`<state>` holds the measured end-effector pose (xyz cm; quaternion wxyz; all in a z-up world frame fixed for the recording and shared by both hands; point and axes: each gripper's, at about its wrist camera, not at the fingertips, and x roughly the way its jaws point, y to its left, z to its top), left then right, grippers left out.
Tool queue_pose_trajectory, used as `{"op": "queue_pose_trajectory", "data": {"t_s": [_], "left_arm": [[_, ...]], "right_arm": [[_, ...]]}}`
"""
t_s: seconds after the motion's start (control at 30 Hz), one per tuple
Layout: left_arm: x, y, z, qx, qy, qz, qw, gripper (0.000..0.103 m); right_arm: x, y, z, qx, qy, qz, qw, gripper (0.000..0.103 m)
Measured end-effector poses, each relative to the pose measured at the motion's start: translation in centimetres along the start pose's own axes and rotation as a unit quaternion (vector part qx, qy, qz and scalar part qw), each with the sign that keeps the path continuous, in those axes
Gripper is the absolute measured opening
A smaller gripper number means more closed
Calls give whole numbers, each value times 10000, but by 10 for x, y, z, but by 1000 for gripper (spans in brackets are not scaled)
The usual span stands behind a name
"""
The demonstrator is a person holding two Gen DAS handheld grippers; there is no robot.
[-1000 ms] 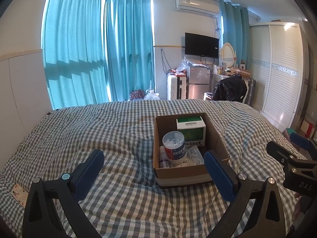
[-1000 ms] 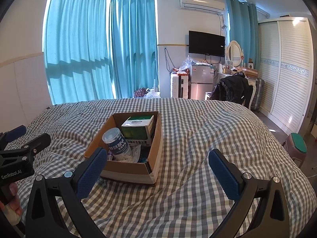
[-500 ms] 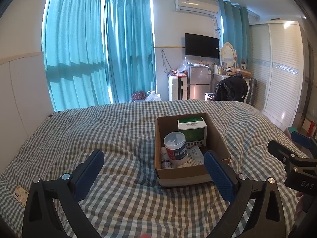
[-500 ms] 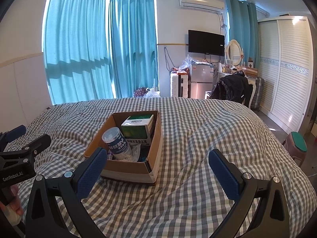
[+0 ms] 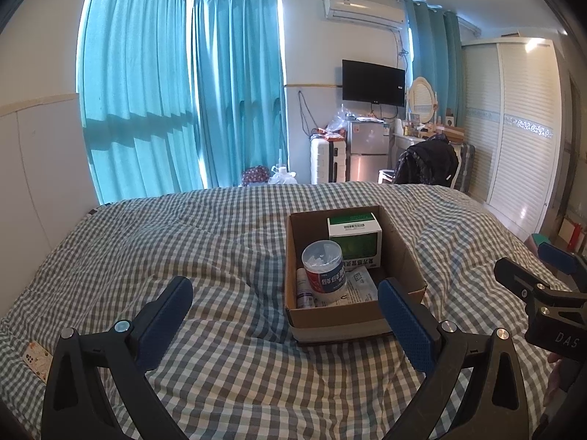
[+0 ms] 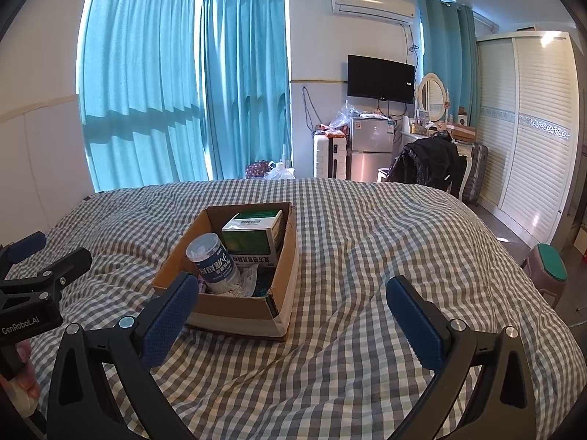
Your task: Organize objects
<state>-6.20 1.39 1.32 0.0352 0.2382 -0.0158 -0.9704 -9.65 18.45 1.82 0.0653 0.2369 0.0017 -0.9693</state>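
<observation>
- A cardboard box [image 5: 352, 315] is seen on the checked quilt [image 5: 220, 242] of a bed, with both grippers held short of it and nothing grasped.
- The left gripper [image 5: 282, 315] is spread wide and empty; its right finger is lined up with the box's near right corner, though contact cannot be judged from the left view.
- The right gripper [image 6: 293, 311] is likewise released and empty, with the box [image 6: 238, 311] just ahead of its left finger.
- Inside the box a jar [image 5: 324, 267] is propped at a lean against a green carton [image 5: 357, 242], with a small bottle [image 5: 304, 293] and a paper packet [image 5: 361, 284] beneath and beside it.
- The jar could be toppled if the box were nudged or dragged, since it is leaning, not standing flat.
- The box could be tilted or sunk if pressed, because the quilt is soft and rumpled beneath it.
- The thin cardboard wall could be crushed or bent if clamped by a finger instead of an item being taken.
- A collision between the two tools is judged possible, as both are aimed at the same box from close either side.
- A card [image 5: 36, 361] at the quilt's left edge could be overlooked or knocked off.
</observation>
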Motion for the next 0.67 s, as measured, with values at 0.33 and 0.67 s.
{"op": "queue_pose_trajectory", "data": {"t_s": [0.33,0.67], "left_arm": [[1,-1,0,16,0,-20,10000,103],[0,1,-2,9,-18,31,10000,103]], "right_arm": [[-1,-1,-1,1,0,-29,10000,103],[2,2,0,-51,44,-10,10000,103]]}}
